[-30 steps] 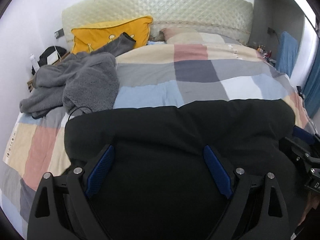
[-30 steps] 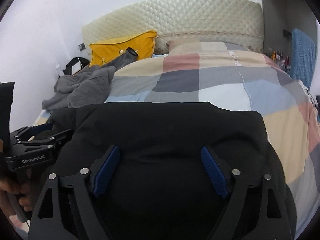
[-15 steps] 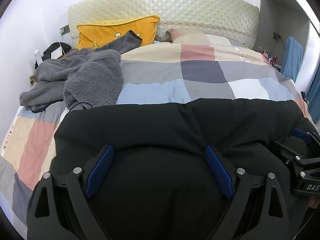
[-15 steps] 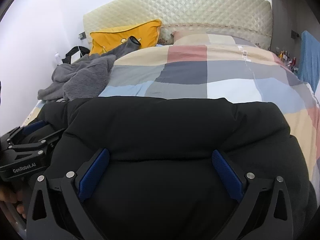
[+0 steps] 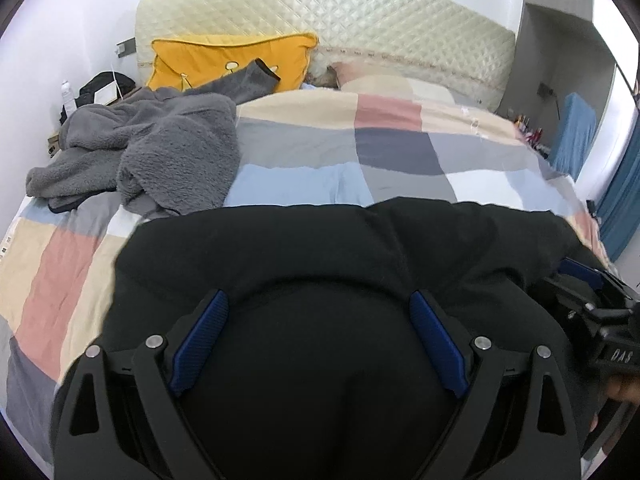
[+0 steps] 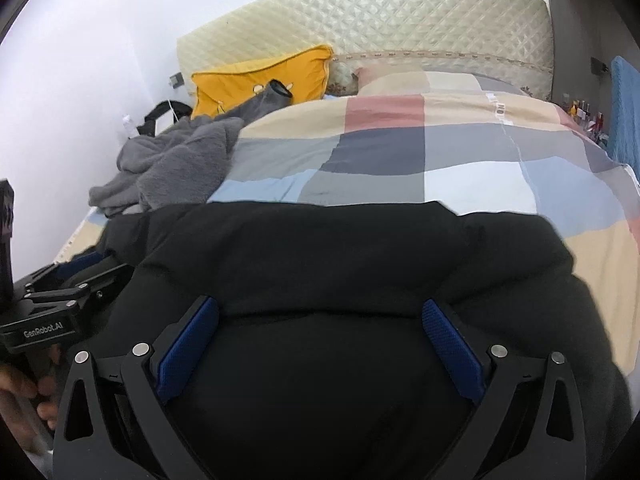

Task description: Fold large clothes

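A black padded garment (image 5: 320, 264) lies in a thick folded bundle across the near part of the bed, and its black padding (image 6: 340, 264) fills the lower half of the right wrist view too. My left gripper (image 5: 318, 320) is open over its left part, the padding bulging up between the blue pads (image 5: 200, 340) without being pinched. Over the right part, my right gripper (image 6: 320, 320) is wide open, with fabric lying loose between its pads (image 6: 452, 340). Each gripper appears at the edge of the other's view, held by a hand.
A checked duvet (image 5: 360, 160) covers the bed. A grey fleece garment (image 5: 160, 156) is heaped at the far left beside a yellow pillow (image 5: 224, 60), under a quilted headboard (image 5: 360, 20). A blue towel (image 5: 576, 136) and small bottles are at the far right.
The right gripper's jaws have spread wider and let go of the black garment. My left gripper has shifted slightly sideways over it, still open.
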### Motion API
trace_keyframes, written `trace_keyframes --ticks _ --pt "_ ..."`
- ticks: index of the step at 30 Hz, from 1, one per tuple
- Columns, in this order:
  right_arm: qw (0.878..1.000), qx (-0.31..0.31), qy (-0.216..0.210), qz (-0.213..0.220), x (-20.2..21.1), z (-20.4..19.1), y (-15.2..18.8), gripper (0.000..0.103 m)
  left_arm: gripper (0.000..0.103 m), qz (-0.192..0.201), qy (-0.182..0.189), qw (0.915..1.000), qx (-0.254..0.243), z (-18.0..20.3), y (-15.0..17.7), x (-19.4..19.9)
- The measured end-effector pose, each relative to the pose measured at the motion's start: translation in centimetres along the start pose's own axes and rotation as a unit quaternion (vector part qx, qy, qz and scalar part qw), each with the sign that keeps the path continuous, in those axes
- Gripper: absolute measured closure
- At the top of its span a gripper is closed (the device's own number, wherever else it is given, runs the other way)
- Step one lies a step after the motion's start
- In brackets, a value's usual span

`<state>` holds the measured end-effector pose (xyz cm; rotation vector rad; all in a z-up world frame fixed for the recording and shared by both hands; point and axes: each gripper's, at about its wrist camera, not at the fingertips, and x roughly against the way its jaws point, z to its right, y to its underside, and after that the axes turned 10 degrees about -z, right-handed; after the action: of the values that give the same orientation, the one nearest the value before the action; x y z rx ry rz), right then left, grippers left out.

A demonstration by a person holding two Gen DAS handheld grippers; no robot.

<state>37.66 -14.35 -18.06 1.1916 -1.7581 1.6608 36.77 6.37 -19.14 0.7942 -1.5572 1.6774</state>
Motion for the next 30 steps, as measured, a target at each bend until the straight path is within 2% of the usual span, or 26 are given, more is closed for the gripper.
trace_keyframes --ticks 3,5,8,12,15,20,23,26,28,30 --pt "1.0 -0.014 0.004 0.015 1.4 1.0 0.3 0.001 0.01 0.003 -0.024 0.9997 0.001 -1.2 -0.1 0.7" --pt "1.0 -0.022 0.006 0.01 1.4 1.6 0.7 0.001 0.01 -0.008 -0.033 0.9993 0.016 -2.7 -0.1 0.3" --pt "1.0 -0.01 0.006 -0.008 0.4 1.6 1.1 0.001 0.01 -0.023 -0.021 0.9989 0.036 -4.5 0.1 -0.5" --pt "1.0 0.011 0.024 -0.007 -0.2 0.8 1.4 0.0 0.01 -0.023 -0.029 0.9992 0.016 -4.1 1.3 -1.4" --pt "0.999 0.021 0.031 -0.01 -0.6 0.5 1.7 0.0 0.01 -0.025 -0.015 0.9992 0.028 -4.7 1.5 -1.6" --pt "1.0 0.011 -0.002 -0.009 0.8 2.2 1.4 0.004 0.01 -0.029 0.007 0.9991 0.029 -6.3 0.8 0.1" --pt "0.998 -0.051 -0.019 0.022 4.0 5.9 1.0 0.004 0.01 -0.022 0.012 0.9982 0.055 -9.3 0.0 1.6" --pt "0.993 -0.111 -0.01 0.042 6.3 10.5 0.4 0.004 0.01 -0.027 0.013 0.9925 0.118 -13.8 0.1 1.5" --pt "0.987 -0.153 -0.016 0.035 6.6 13.5 0.7 0.003 0.01 -0.045 0.032 0.9852 0.163 -16.1 0.7 0.4" --pt "0.976 -0.216 -0.033 0.012 5.8 17.1 1.7 0.003 0.01 -0.073 0.053 0.9776 0.19 -17.6 1.2 -1.4"
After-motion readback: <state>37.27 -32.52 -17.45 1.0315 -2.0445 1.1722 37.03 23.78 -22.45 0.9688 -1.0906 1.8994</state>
